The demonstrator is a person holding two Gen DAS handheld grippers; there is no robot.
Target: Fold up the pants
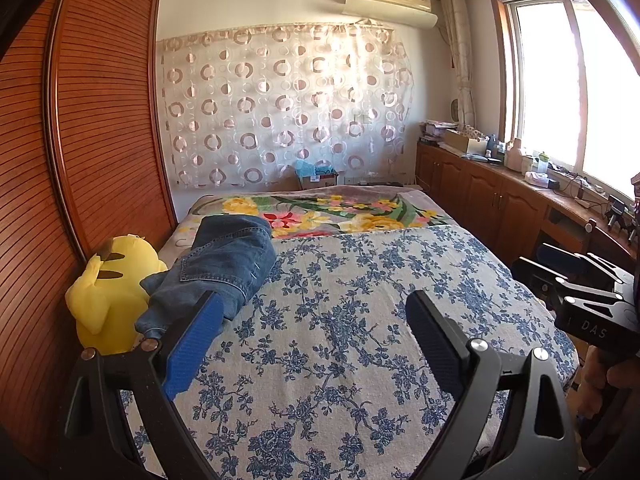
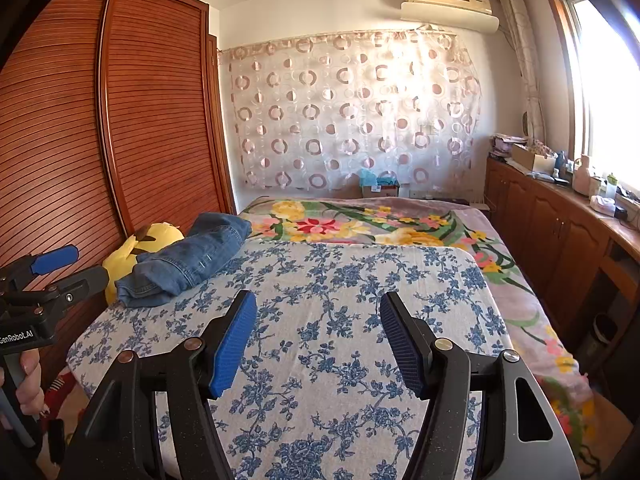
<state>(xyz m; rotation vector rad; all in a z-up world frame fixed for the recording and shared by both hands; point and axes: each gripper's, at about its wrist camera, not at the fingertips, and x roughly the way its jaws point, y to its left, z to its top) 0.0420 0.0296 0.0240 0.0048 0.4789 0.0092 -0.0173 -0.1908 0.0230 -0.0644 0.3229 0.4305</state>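
Folded blue jeans [image 1: 228, 264] [image 2: 188, 262] lie in a bundle at the far left of the bed, resting partly against a yellow plush toy [image 1: 108, 292] [image 2: 136, 246]. My left gripper [image 1: 314, 300] hovers open over the blue-flowered sheet [image 1: 340, 320], its left finger just short of the jeans' near end; nothing is between the pads. My right gripper [image 2: 318, 304] is also open and empty above the same sheet [image 2: 320, 280], to the right of the jeans. Each gripper shows at the edge of the other's view, held by a hand [image 2: 28, 384].
A slatted wooden wardrobe [image 1: 92, 120] runs along the bed's left side. A flowered blanket [image 2: 360, 224] covers the far end of the bed. Low wooden cabinets [image 2: 560, 232] with clutter stand under the window at right. A patterned curtain [image 1: 280, 108] hangs on the back wall.
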